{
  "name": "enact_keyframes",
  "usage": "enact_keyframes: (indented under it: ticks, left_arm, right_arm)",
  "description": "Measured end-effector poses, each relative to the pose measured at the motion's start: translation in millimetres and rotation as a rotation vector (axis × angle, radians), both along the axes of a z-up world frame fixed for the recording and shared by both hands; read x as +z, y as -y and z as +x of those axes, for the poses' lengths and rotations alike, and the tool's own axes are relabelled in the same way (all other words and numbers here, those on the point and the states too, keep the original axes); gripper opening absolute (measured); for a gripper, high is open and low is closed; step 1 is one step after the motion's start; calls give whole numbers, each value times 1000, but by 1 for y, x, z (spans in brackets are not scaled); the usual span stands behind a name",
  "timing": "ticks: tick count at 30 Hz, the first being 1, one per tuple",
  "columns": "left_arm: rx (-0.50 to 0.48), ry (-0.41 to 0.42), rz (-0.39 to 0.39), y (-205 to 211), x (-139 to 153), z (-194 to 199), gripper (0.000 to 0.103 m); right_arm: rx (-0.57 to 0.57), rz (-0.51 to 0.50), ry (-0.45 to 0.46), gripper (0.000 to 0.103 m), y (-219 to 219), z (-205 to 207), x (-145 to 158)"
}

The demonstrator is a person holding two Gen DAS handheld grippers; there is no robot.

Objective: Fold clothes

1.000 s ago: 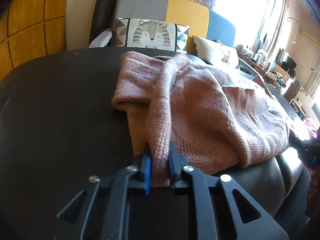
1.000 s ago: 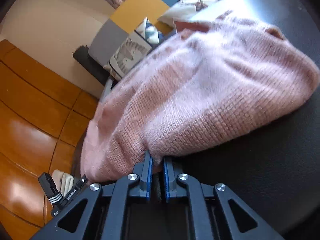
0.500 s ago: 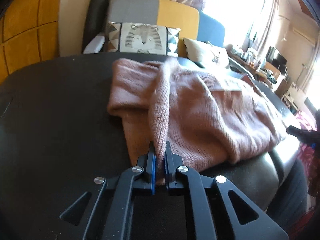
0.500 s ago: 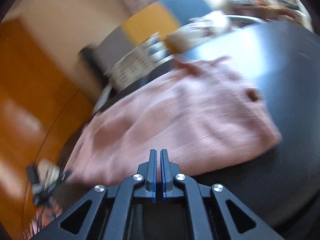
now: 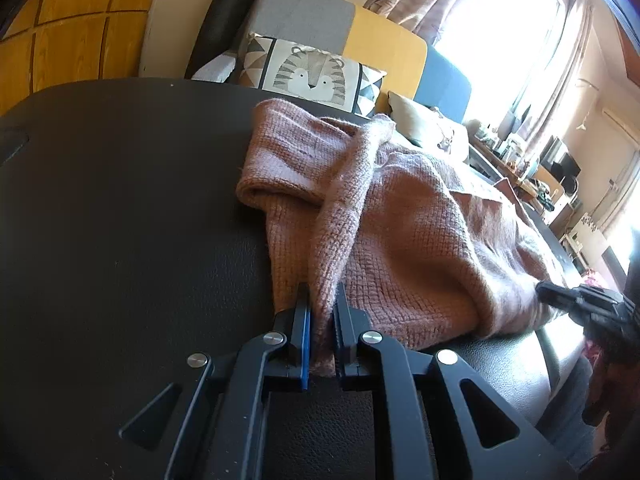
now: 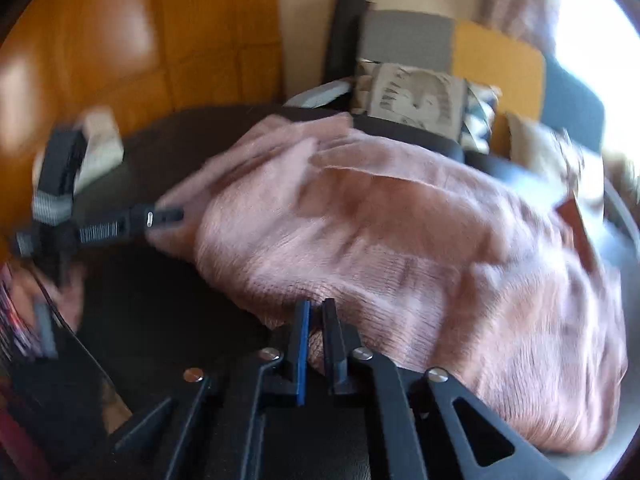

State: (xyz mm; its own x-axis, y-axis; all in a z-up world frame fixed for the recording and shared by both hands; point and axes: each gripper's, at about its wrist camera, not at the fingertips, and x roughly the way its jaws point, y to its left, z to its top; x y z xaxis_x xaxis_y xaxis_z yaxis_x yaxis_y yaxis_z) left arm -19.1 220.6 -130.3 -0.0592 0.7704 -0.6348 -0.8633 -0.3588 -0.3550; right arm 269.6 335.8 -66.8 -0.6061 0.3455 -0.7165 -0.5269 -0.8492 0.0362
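Note:
A pink knit sweater (image 5: 420, 232) lies bunched on the black leather table (image 5: 120, 220). My left gripper (image 5: 322, 308) is shut on a raised fold of the knit at the sweater's near left edge. In the right wrist view, which is blurred, the sweater (image 6: 400, 240) fills the middle and my right gripper (image 6: 314, 312) is shut on its near hem, with cloth showing between the pads. The left gripper (image 6: 176, 214) appears there at the far left, tips against the sweater. At the right rim of the left wrist view, the right gripper (image 5: 544, 290) meets the sweater's near right edge.
Behind the table stands a sofa with grey, yellow and blue back panels (image 5: 384, 40) and a tiger-print cushion (image 5: 308, 74). Wooden wall panels (image 5: 72, 36) rise at the left. A bright window and cluttered shelves (image 5: 552, 168) lie to the right, past the table's rounded edge.
The right gripper let go of the sweater, showed empty shut jaws, rolled level and swung sideways, and now holds the near hem. The left gripper kept its hold and shifted slightly.

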Motion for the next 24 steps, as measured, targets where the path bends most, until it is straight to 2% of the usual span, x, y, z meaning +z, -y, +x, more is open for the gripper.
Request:
enact_keyframes:
  ticks: [4,8,9,10,12,16,21,24]
  left_arm:
    - [3,40,13,1,-3,-6,11]
    - [4,53,23,2,-4,-6,11]
    - [5,53,23,2,-4,-6,11]
    - [5,53,24,2,-4,-6,11]
    - [4,55,25,2,-4,-6,11]
    - [3,62,32,3,-5,-6,12]
    - [3,68,44,4,-7,-7,12]
    - [1,74,51,5,-8,-8,12]
  right_arm:
    - [-165,18,-20,0,-28,32,12]
    - [-135,-107,-130,6,-41,49,25]
    - [-87,-105,-139,20,-32,42,28]
    - [-33,-92,-139,26,-23,30,31]
    - [55,-75,-123,27,-7,6,31]
    - [137,-75,-28,27,4,-47,15]
    - [100,-141,30,28,-3,-75,-3]
    - [77,-159,15,26,-9,-73,-9]
